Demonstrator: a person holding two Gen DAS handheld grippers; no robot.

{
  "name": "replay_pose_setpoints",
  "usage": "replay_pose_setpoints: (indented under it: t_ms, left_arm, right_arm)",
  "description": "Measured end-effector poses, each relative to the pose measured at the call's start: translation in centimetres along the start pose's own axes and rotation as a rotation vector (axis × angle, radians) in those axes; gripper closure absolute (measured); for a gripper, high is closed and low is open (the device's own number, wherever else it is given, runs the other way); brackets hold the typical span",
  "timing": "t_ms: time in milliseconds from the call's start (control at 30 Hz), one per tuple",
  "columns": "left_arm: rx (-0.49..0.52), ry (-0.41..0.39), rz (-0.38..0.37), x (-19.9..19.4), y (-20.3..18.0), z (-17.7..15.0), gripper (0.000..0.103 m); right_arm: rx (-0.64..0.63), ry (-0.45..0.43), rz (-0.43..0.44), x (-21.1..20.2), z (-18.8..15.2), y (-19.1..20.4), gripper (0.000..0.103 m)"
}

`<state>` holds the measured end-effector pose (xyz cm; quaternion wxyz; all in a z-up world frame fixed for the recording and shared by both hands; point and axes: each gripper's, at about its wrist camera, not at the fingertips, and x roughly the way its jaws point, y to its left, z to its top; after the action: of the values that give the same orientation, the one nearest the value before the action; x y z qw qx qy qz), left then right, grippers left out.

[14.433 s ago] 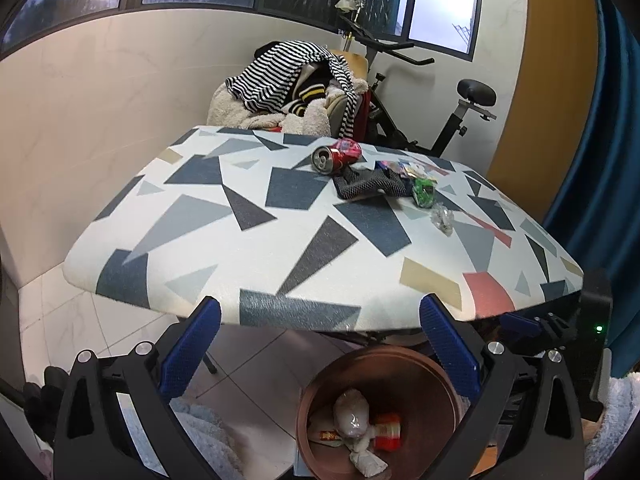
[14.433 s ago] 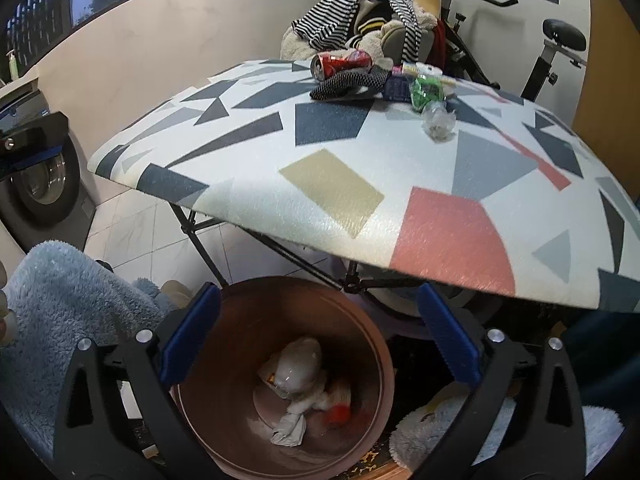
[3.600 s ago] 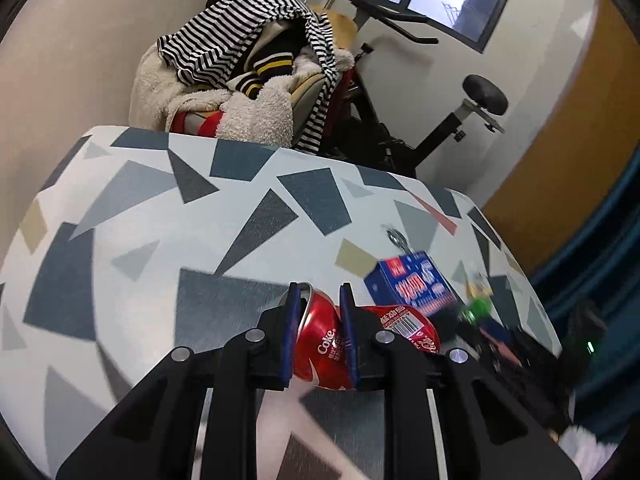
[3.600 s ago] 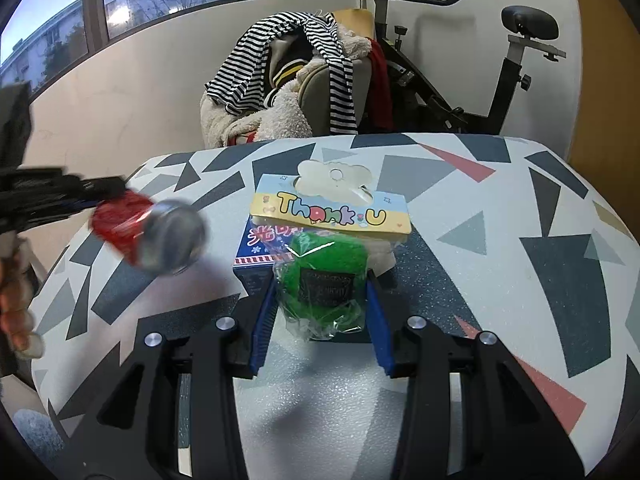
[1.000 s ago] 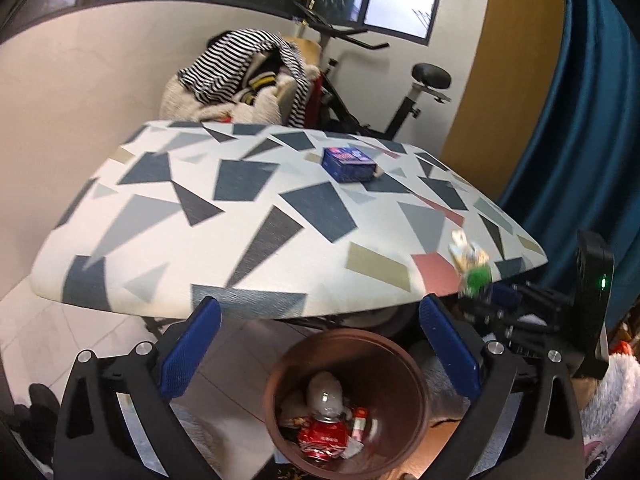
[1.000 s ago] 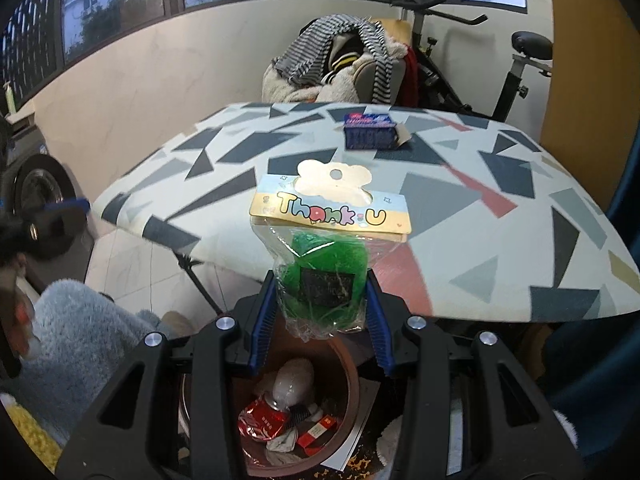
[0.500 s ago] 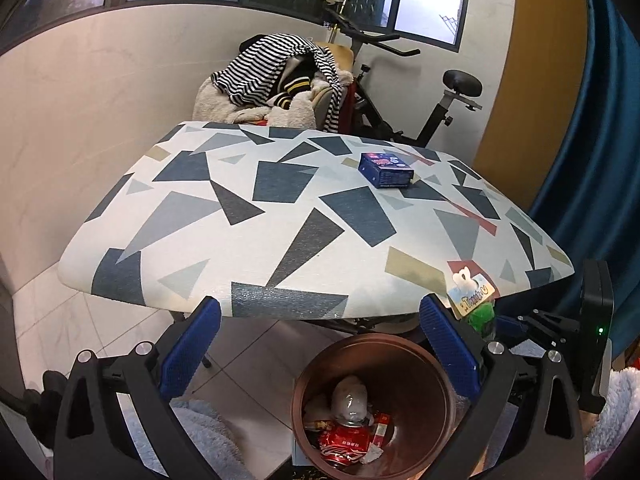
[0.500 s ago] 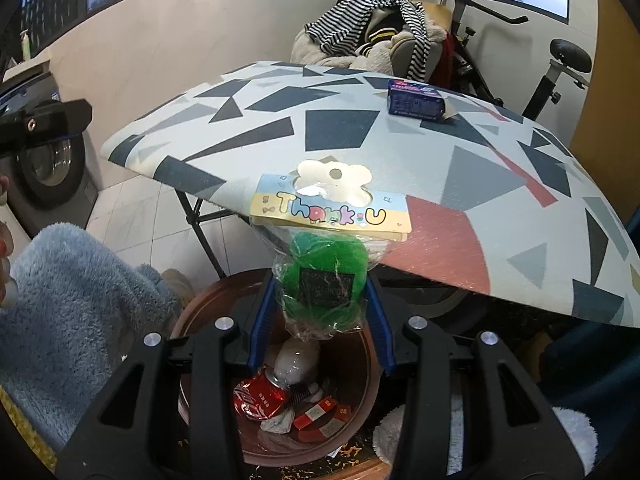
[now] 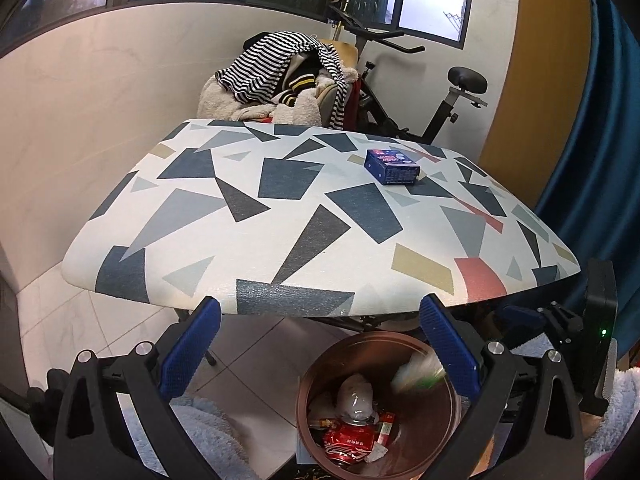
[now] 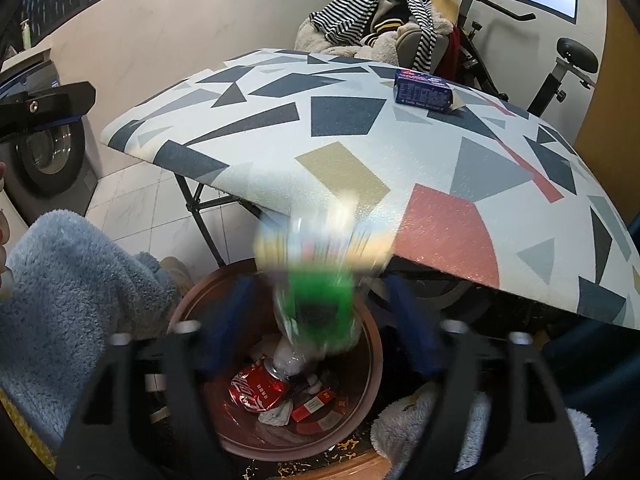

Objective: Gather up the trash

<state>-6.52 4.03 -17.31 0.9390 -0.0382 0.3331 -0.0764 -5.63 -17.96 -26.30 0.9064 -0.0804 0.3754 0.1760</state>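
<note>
The patterned table (image 9: 280,216) is seen bare but for a blue box (image 9: 392,166) at its far right. Just past the near edge, the brown bin (image 10: 360,412) is set on floor tiles. The right gripper (image 10: 316,316) has just been opened wide; the green packet (image 10: 320,308) is caught blurred, unpinched, over the bin. The left gripper (image 9: 318,344) is held agape, empty.
</note>
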Motion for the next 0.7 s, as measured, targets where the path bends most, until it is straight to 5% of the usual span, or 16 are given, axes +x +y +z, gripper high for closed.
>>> replay_pose_setpoints:
  t_ms: [100, 700]
  left_arm:
    - [0.0, 0.0, 0.004, 0.0, 0.0, 0.0, 0.006]
    - [0.006, -0.005, -0.003, 1.6, 0.8, 1.7, 0.006]
  right_arm:
    - [0.009, 0.007, -0.005, 0.3, -0.1, 0.0, 0.006]
    - [0.087, 0.017, -0.014, 0.4, 1.7, -2.8, 0.006]
